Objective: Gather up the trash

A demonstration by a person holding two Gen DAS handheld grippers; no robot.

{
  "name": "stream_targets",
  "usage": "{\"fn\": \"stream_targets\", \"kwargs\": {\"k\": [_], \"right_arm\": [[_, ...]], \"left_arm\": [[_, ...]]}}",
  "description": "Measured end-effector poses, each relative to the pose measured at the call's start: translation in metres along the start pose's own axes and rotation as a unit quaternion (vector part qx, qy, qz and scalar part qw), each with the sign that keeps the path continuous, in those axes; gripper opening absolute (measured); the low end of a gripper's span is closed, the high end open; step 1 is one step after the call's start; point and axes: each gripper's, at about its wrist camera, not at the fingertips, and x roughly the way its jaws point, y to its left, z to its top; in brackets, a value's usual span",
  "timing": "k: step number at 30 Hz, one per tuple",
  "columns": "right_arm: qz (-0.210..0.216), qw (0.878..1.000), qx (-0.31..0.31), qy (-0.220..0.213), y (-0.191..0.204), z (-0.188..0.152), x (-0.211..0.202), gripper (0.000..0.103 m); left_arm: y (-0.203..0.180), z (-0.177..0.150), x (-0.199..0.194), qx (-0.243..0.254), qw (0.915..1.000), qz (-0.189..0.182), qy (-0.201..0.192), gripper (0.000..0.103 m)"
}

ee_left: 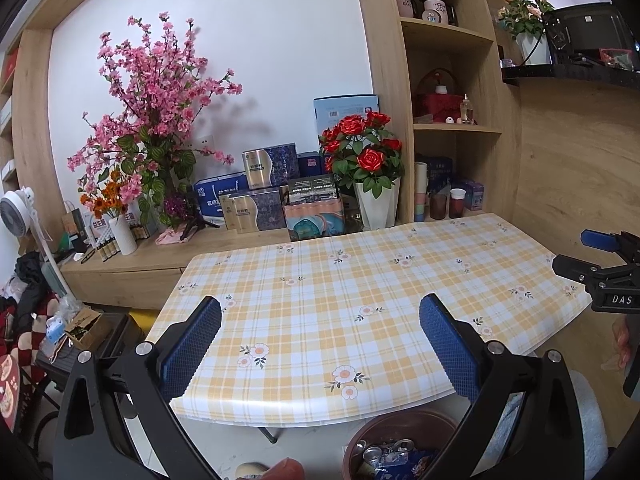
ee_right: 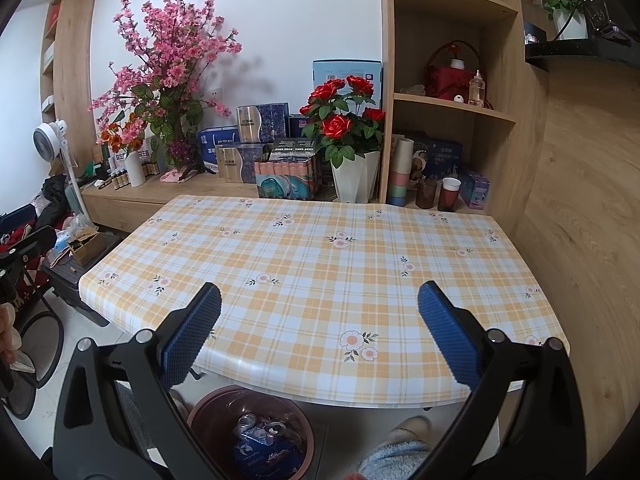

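Two open tools (ee_left: 320, 332) (ee_right: 319, 320), "DAS" lettering on the right one

"DAS" stands on the right gripper (ee_left: 600, 256); "cup" on shelf mugs (ee_left: 435, 10).

The round brown plastic bin (ee_left: 400, 436) was cut off by the bottom edge in the left wrist view, and a black gripper arm hid its right side. The printed text on the crushed blue packet (ee_right: 264, 450) inside was too small to read. The pale fluffy slipper (ee_right: 400, 446) was only partly visible.
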Motion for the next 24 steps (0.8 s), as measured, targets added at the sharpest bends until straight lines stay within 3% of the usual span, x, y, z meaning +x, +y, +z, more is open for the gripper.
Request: {"fn": "stream_targets", "kwargs": {"k": [24], "right_arm": [[-0.001, 1.0, 0.0, 0.0, 0.0001, 0.0001, 0.0002, 0.097]], "left_arm": [[0.0009, -0.0019, -0.0005, 0.0, 1.0, 0.001, -0.004, 0.097]]}}
